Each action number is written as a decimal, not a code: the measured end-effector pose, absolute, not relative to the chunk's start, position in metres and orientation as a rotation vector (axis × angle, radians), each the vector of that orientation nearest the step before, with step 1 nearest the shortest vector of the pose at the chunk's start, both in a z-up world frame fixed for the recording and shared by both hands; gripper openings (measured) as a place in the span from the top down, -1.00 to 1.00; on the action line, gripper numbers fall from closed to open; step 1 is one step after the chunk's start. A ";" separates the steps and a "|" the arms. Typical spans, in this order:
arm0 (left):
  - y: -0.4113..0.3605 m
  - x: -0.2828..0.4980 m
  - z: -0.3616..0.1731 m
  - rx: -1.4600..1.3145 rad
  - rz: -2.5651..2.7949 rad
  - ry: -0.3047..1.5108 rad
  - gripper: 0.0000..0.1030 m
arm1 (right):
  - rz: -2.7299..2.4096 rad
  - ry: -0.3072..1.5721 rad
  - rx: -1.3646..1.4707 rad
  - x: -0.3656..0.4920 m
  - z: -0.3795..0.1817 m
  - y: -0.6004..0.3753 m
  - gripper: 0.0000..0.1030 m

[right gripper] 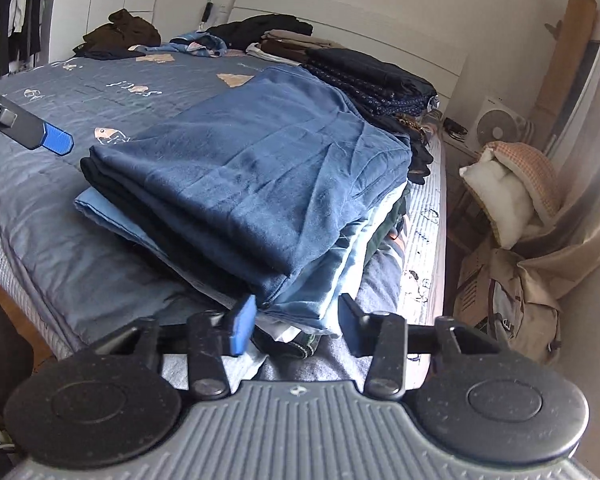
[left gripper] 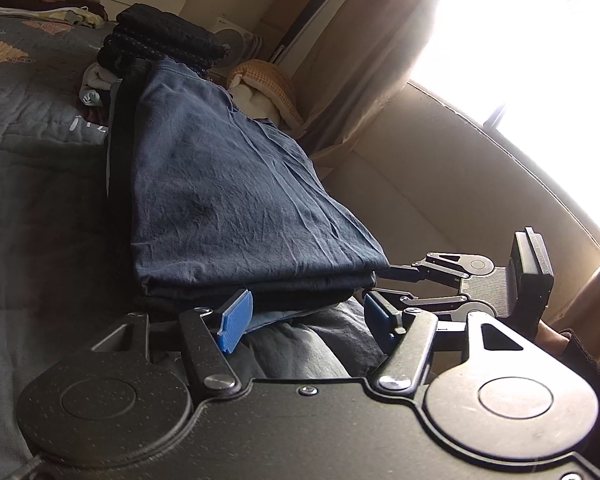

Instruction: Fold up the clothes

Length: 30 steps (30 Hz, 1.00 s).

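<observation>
A folded navy garment (left gripper: 236,184) lies on top of a stack of folded clothes (right gripper: 340,280) on the bed. The stack holds dark and light-blue layers. In the left wrist view my left gripper (left gripper: 308,316) is open, its blue pads (left gripper: 236,320) low against the stack's near edge. My right gripper (right gripper: 296,324) is also open, with the stack's near corner reaching between its jaws. Seen from the left wrist, the right gripper (left gripper: 386,282) pokes in at the stack's right corner. A left gripper finger (right gripper: 56,140) shows at the left of the right wrist view, apart from the navy garment (right gripper: 252,168).
The grey-blue bedspread (right gripper: 112,92) carries more folded piles: dark dotted clothes (right gripper: 372,80), brown ones (right gripper: 292,42) and loose garments (right gripper: 120,30) by the headboard (right gripper: 340,12). Beside the bed are a pillow (right gripper: 508,192), a fan (right gripper: 496,128), a bag (right gripper: 512,304) and a curtained window (left gripper: 520,32).
</observation>
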<state>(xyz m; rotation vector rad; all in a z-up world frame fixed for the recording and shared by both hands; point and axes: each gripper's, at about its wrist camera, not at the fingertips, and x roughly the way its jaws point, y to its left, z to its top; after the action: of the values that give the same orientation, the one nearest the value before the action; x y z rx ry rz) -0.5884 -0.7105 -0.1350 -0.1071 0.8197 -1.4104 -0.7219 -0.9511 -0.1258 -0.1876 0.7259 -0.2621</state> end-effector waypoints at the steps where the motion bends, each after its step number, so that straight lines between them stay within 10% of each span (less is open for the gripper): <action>1: -0.712 -0.588 -0.136 -0.109 -1.410 0.824 -0.19 | -0.253 0.730 -0.201 -0.720 -0.127 -0.950 0.32; 12: -0.719 -0.582 -0.152 -0.112 -1.385 0.877 -0.19 | -0.129 0.672 -0.455 -0.723 -0.128 -0.933 0.77; 24: -0.717 -0.580 -0.154 -0.113 -1.391 0.884 -0.19 | -0.094 0.615 -1.040 -0.751 -0.152 -0.903 0.81; 30: -0.717 -0.580 -0.153 -0.125 -1.398 0.883 -0.19 | -0.127 0.651 -0.831 -0.762 -0.136 -0.920 0.77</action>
<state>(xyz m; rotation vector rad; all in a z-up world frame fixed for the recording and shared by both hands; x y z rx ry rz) -0.5803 -0.7170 -0.1530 -0.1247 0.8828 -1.3981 -0.7615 -0.9204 -0.1362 -0.8313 0.6507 -0.1272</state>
